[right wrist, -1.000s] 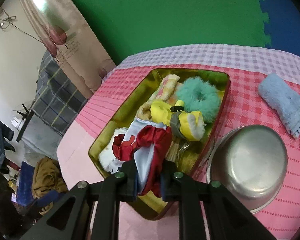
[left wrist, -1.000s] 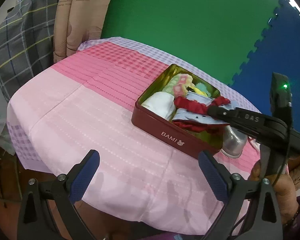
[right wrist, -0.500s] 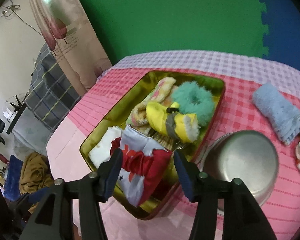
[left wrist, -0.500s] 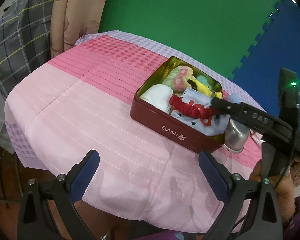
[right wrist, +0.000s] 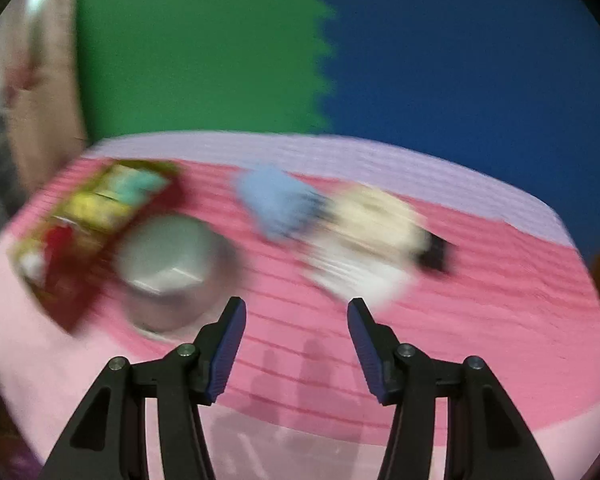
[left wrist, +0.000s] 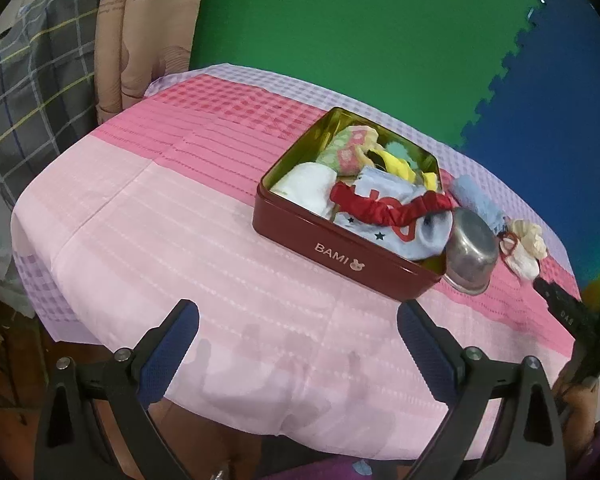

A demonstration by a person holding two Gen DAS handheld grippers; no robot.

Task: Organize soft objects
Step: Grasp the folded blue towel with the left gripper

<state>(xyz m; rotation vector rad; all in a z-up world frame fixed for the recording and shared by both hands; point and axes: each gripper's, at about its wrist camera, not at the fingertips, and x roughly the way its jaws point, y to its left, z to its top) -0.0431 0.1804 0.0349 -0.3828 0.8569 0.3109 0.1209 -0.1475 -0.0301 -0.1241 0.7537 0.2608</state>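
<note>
both pairs of fingers spread and empty: left gripper (left wrist: 298, 344), right gripper (right wrist: 296, 344). mostly done: red tin (left wrist: 332, 248) on the counter (left wrist: 160, 240) heaped with crumpled cloth and a ruched red band (left wrist: 388, 210). still out beside the steel bowl (left wrist: 470, 256): fluffy blue towel (left wrist: 474, 200), cream soft pieces (left wrist: 526, 246).

Green foam wall (left wrist: 340, 40) meeting blue panel (left wrist: 560, 100); beige curtain (left wrist: 140, 40), plaid fabric (left wrist: 32, 92) left
</note>
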